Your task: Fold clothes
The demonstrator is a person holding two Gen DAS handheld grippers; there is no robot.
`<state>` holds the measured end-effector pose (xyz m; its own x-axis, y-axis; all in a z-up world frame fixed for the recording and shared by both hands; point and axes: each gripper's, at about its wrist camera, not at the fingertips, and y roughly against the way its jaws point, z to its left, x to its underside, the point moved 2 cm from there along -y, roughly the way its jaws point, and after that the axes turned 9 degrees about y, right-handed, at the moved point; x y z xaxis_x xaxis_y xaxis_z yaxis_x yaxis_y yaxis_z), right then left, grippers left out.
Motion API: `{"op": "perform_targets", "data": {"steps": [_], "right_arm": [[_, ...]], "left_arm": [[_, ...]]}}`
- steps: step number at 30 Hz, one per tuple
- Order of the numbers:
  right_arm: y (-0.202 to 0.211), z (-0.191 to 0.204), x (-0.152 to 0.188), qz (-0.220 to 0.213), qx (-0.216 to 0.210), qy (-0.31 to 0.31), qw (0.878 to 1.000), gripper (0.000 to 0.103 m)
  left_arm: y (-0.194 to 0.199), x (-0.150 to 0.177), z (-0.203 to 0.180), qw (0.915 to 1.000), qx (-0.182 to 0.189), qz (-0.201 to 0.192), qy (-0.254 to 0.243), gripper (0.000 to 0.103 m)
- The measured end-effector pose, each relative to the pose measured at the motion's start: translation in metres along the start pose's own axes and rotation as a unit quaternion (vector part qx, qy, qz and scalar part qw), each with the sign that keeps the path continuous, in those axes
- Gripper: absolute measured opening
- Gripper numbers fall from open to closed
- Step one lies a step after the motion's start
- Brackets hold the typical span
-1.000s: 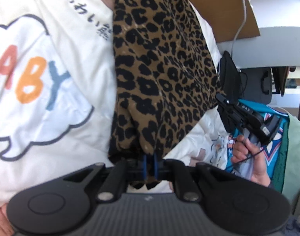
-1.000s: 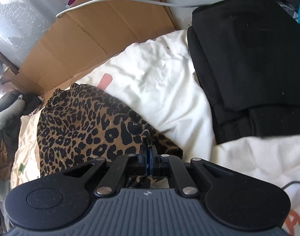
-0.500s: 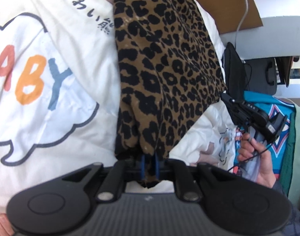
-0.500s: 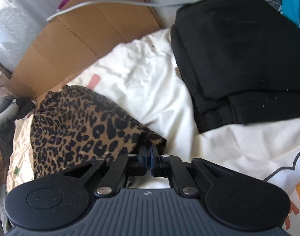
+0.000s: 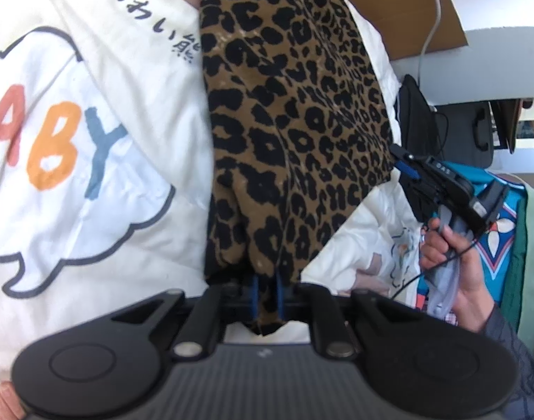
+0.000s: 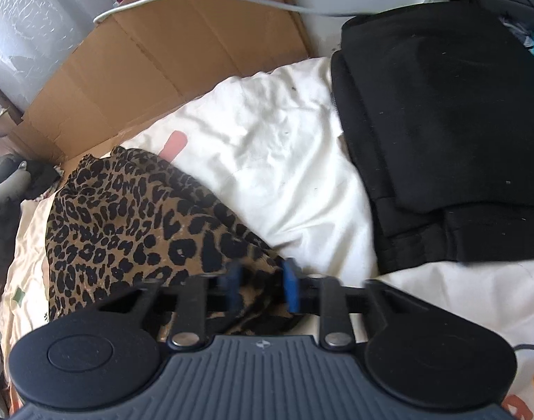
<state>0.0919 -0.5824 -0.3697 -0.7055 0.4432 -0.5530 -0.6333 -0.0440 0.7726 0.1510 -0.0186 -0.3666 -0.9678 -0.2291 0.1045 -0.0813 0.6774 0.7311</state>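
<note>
With your left gripper (image 5: 267, 294) jaws pinching the leopard-print garment (image 5: 295, 122) and your right gripper (image 6: 260, 287) jaws spread around its edge, expect light, limp, probably slippery cloth, so grip at the hem corners.

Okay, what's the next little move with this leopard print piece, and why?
Probably open the left hand-held gripper: it pinches the leopard garment, which lies stretched across the white bedding, while the right hand-held gripper stands open around the other corner.
</note>
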Motion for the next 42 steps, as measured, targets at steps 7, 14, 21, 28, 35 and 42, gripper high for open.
{"op": "perform_targets", "data": {"steps": [7, 14, 21, 28, 35, 42], "right_arm": [[0.020, 0.010, -0.005, -0.019, 0.005, 0.023, 1.000, 0.002], [0.021, 0.001, 0.005, -0.011, 0.003, -0.001, 1.000, 0.001], [0.028, -0.004, 0.007, -0.015, 0.011, -0.009, 1.000, 0.001], [0.032, -0.008, 0.010, -0.015, 0.030, -0.012, 0.999, 0.001], [0.035, -0.007, 0.008, -0.016, 0.048, 0.000, 0.999, 0.001], [0.022, -0.014, 0.015, -0.007, 0.052, -0.003, 0.999, 0.003]], "left_arm": [[0.010, -0.001, -0.006, 0.9998, 0.004, -0.006, -0.019, 0.007], [0.014, -0.002, -0.002, 0.9998, 0.003, -0.004, -0.021, 0.007], [0.015, -0.005, -0.009, 0.9992, 0.005, 0.004, -0.041, 0.007], [0.011, -0.008, -0.005, 0.9986, 0.001, 0.015, -0.050, 0.007], [0.012, -0.008, 0.002, 0.9978, -0.005, 0.028, -0.060, 0.007], [0.009, -0.014, 0.009, 0.9938, -0.069, 0.031, -0.082, 0.015]]}}
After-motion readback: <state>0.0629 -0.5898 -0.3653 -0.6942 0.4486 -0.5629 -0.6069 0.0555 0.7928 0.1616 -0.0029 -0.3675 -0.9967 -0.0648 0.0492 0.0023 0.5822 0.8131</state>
